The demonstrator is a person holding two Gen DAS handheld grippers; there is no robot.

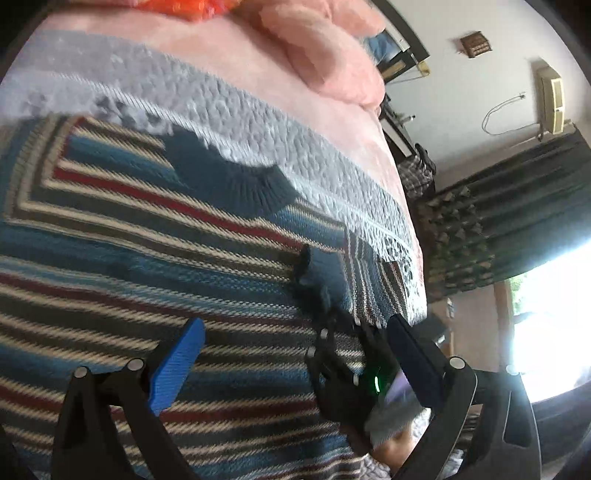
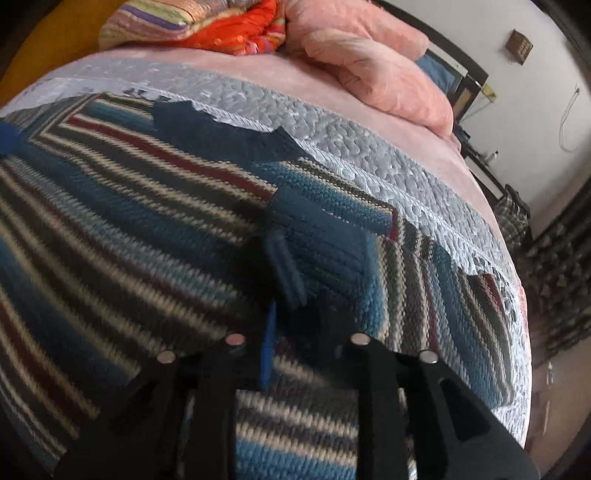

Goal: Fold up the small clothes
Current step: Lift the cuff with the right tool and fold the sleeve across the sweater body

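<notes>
Left wrist view: striped knit sweater (image 1: 147,229) lying flat across bed (image 1: 325,122), collar pointing toward pink pillow (image 1: 325,55). Left gripper (image 1: 295,354) hovering above body panel, jaws spread wide, holding nothing. Right gripper (image 2: 291,314) appearing to be pinching teal sleeve cuff (image 2: 314,240), jaws drawn together on it, probably carrying sleeve inward for fold. Orange cloth (image 2: 236,29) sitting beyond.

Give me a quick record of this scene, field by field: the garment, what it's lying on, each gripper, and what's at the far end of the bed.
garment: striped knit sweater, spread flat, dark blue collar away from the cameras
surface: bed with grey quilted cover
left gripper: open above the sweater
right gripper: fingers close together at the blue cuff; grip unclear
far end: pink pillow, orange cloth
</notes>
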